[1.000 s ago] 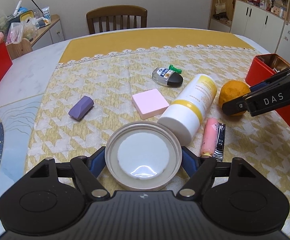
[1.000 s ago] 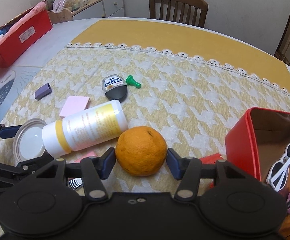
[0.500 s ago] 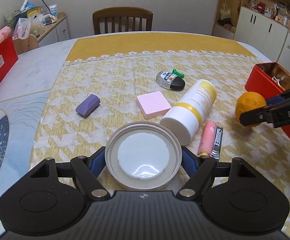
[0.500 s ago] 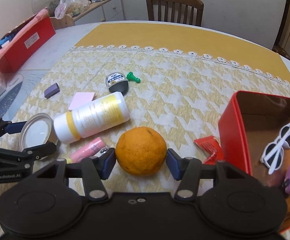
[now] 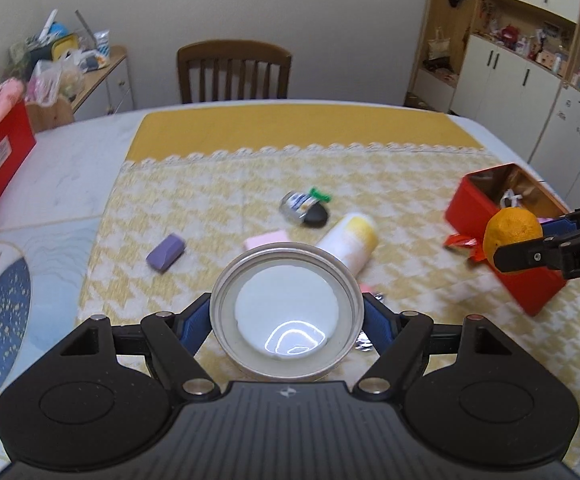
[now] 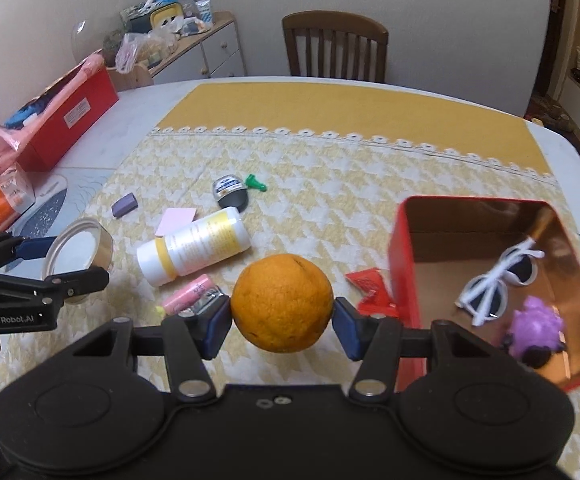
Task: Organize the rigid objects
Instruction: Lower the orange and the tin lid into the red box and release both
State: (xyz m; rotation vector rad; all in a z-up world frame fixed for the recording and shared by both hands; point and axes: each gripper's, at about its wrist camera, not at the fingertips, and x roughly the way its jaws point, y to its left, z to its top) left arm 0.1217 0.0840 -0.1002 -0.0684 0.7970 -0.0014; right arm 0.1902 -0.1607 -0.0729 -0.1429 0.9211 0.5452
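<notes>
My left gripper (image 5: pixel 286 316) is shut on a round metal lid (image 5: pixel 285 308) with a white inside, held above the tablecloth; the lid also shows in the right wrist view (image 6: pixel 79 246). My right gripper (image 6: pixel 282 316) is shut on an orange (image 6: pixel 282 302), lifted just left of the open red tin (image 6: pixel 404 264); the orange also shows in the left wrist view (image 5: pixel 512 232), in front of the tin (image 5: pixel 530 296). The tin holds white sunglasses (image 6: pixel 498 280) and a purple toy (image 6: pixel 536 326).
On the yellow cloth lie a white and yellow bottle (image 6: pixel 193 246), pink block (image 6: pixel 175 220), purple eraser (image 6: pixel 123 205), black and silver correction tape (image 6: pixel 229 192), green pawn (image 6: pixel 255 183), pink tube with nail clipper (image 6: pixel 187 296), red wrapper (image 6: pixel 370 286). A red box (image 6: pixel 69 120) stands far left.
Both grippers have risen from the table with their loads. The orange has moved right, close to the red tin. The lid is higher above the cloth.
</notes>
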